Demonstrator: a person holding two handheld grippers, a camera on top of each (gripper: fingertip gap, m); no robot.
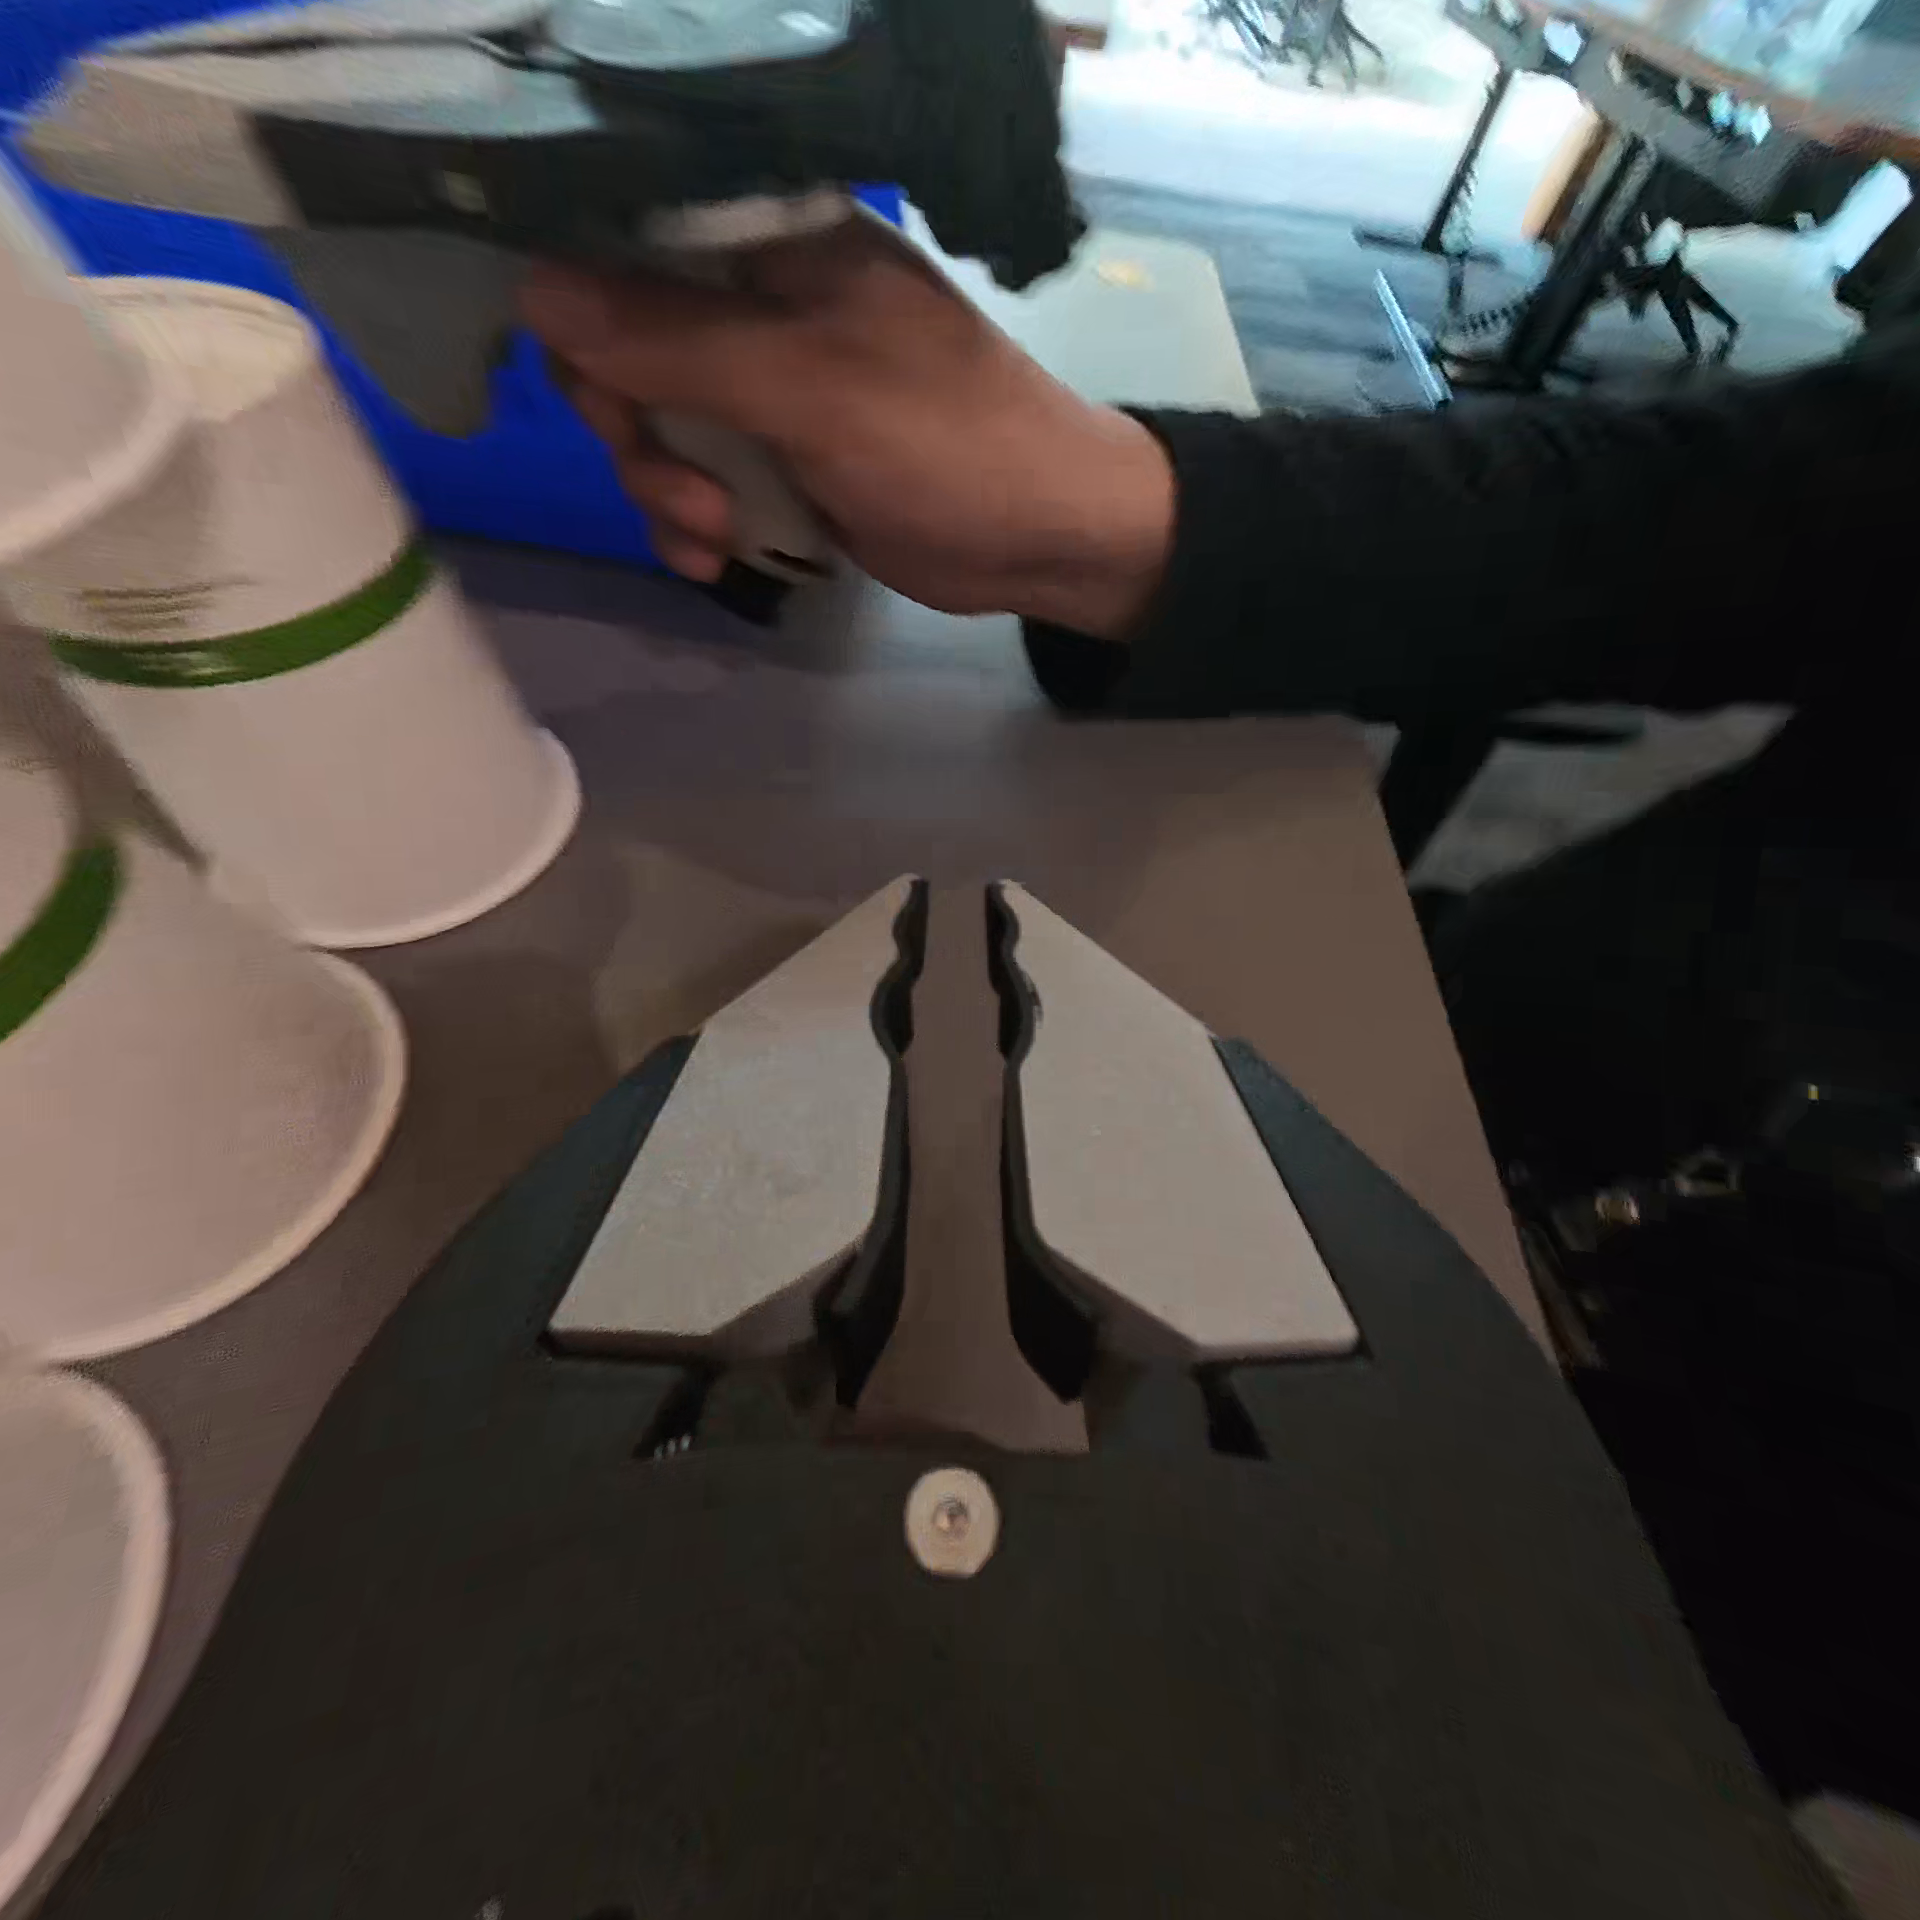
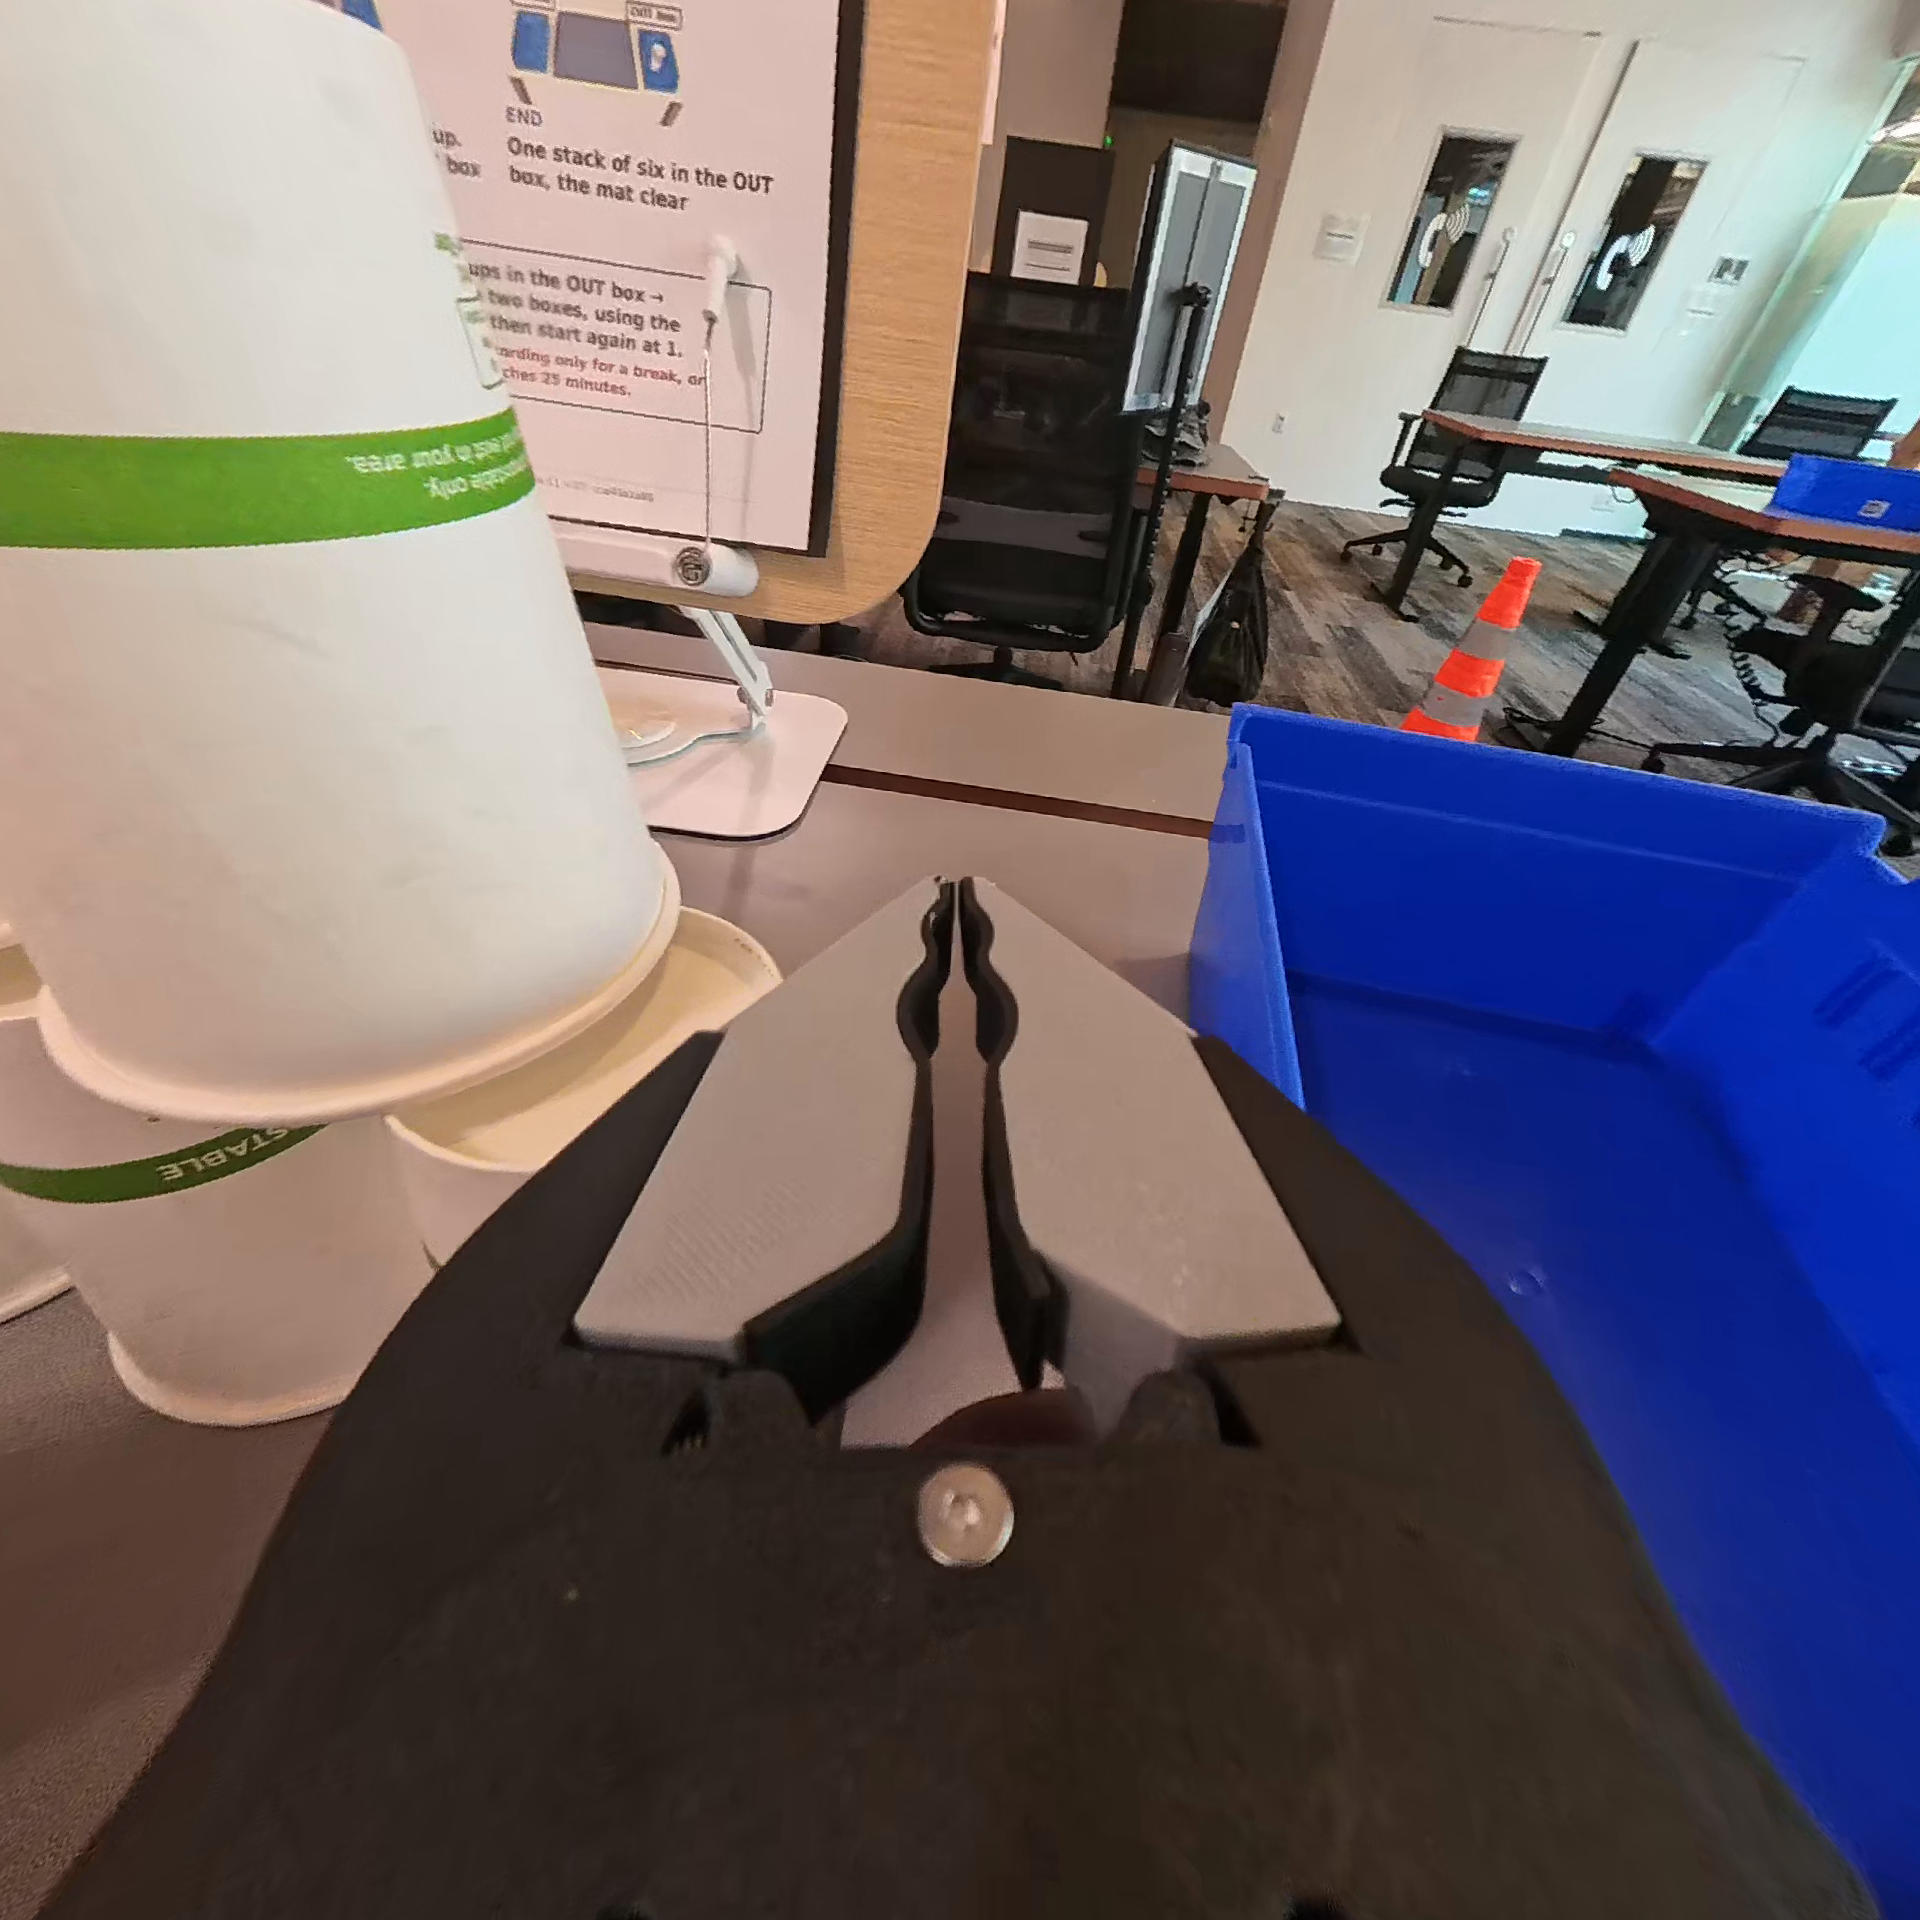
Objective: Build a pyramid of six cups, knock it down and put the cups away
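Several white paper cups with green bands stand upside down in a stack. In the right wrist view an upper cup [image 2: 260, 623] leans on the bases of two lower cups [image 2: 239, 1278] [image 2: 623, 1049]. My right gripper [image 2: 954, 888] is shut and empty, just right of that upper cup's rim. In the left wrist view, blurred cups [image 1: 312, 675] [image 1: 156, 1091] stand at the left. My left gripper [image 1: 956, 894] is low over the table to their right, empty, its fingers a thin gap apart. The right gripper [image 1: 623, 156], held by a hand [image 1: 883, 447], reaches over the cups.
A blue bin [image 2: 1558, 1039] stands open and empty just right of my right gripper; it also shows in the left wrist view [image 1: 520, 457]. An instruction board on a stand [image 2: 665, 260] is behind the cups. The table edge [image 1: 1455, 1039] is on the right. An orange cone [image 2: 1475, 655], desks and chairs stand beyond. About 25 centimeters separates my left fingertips from my right.
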